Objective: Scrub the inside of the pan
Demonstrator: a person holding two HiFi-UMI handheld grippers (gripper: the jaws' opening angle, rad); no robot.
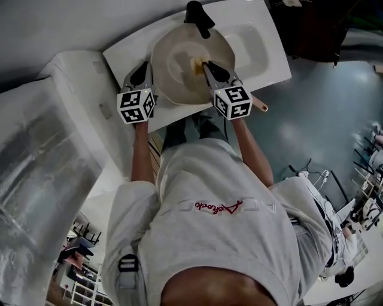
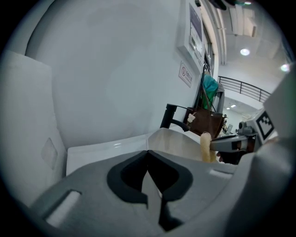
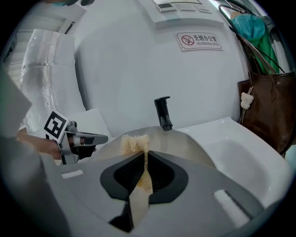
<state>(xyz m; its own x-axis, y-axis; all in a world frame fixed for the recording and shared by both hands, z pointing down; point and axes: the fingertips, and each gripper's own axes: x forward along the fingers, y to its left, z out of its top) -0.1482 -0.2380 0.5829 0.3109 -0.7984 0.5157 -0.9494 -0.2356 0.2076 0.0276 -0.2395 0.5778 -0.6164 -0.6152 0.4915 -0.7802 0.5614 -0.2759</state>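
Observation:
A round pan (image 1: 179, 80) with a pale cream inside sits in the white sink (image 1: 266, 51), and its handle tip (image 1: 261, 107) pokes out near the front right. My left gripper (image 1: 147, 67) is shut on the pan's left rim; in the left gripper view (image 2: 149, 159) a thin edge of the pan (image 2: 178, 141) runs between the jaws. My right gripper (image 1: 205, 64) is shut on a yellow scrub pad (image 1: 197, 64), which rests inside the pan near its middle. The right gripper view shows the pad (image 3: 134, 142) sticking out past the jaw tips (image 3: 144, 159) over the pan (image 3: 189, 143).
A black faucet (image 1: 197, 15) stands behind the pan, just beyond the pad (image 3: 163, 113). The sink basin (image 3: 240, 148) lies open to the right. A brown bag (image 3: 266, 106) hangs on the wall at the right. A white, foil-wrapped unit (image 1: 42, 155) flanks the sink's left.

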